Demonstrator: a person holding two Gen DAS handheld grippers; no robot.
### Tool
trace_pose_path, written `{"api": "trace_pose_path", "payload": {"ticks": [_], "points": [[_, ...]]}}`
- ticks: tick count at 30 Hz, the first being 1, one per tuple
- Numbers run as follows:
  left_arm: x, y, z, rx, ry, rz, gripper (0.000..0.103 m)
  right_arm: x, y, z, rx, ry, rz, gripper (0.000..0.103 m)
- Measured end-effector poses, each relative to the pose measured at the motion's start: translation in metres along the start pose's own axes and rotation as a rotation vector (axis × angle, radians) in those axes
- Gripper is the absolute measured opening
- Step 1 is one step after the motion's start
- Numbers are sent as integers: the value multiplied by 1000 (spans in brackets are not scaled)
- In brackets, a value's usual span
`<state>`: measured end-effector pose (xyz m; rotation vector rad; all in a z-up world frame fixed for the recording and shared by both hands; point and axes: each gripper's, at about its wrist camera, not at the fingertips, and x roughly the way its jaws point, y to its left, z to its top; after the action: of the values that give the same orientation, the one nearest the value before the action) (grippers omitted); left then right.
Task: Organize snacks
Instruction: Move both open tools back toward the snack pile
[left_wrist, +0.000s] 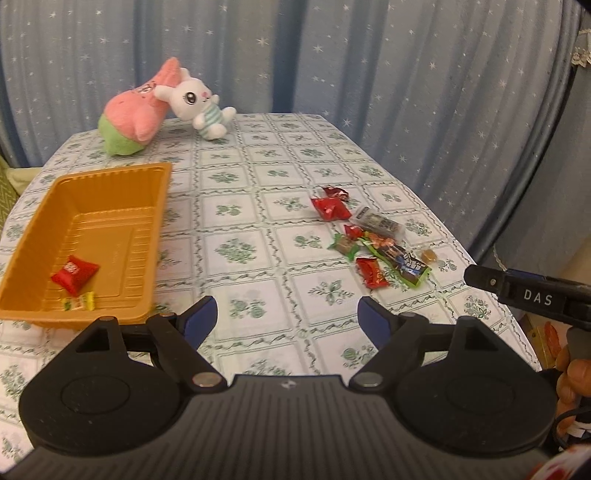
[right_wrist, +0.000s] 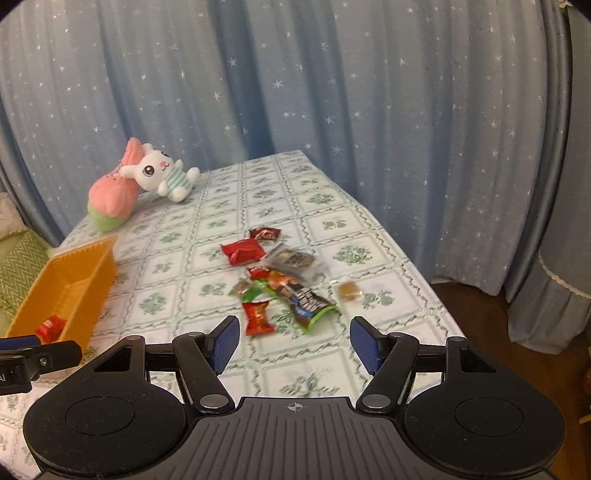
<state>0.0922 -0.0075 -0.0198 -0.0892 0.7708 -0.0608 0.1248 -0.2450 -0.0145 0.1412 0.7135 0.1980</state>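
Both your left gripper (left_wrist: 286, 317) and right gripper (right_wrist: 295, 341) hang released, empty. The red candy (right_wrist: 258, 317), nearest of the pile right of the orange tray (right_wrist: 92, 258), is light, crinkly, slippery: pinch its middle.

Snacks, a tray and two plush toys on a table (left_wrist: 258, 280).

The tray (left_wrist: 44, 221) sits near the table's left edge, holding a snack packet (left_wrist: 75, 274) and a small candy (left_wrist: 79, 301). Loose snacks (left_wrist: 369, 236) cluster toward the right edge. At the far left corner, a rabbit plush (left_wrist: 195, 101) leans against a star plush (left_wrist: 133, 114).
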Motion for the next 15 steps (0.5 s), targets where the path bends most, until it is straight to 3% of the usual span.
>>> {"api": "trace_pose_path", "payload": {"ticks": [4,15], "points": [[22,-11,5,8,18,-7,79,13,-10,9,0,0,3,66],[99,-42,14,-15,46,-66,60,60,-39,31,27,17,25,66]]}}
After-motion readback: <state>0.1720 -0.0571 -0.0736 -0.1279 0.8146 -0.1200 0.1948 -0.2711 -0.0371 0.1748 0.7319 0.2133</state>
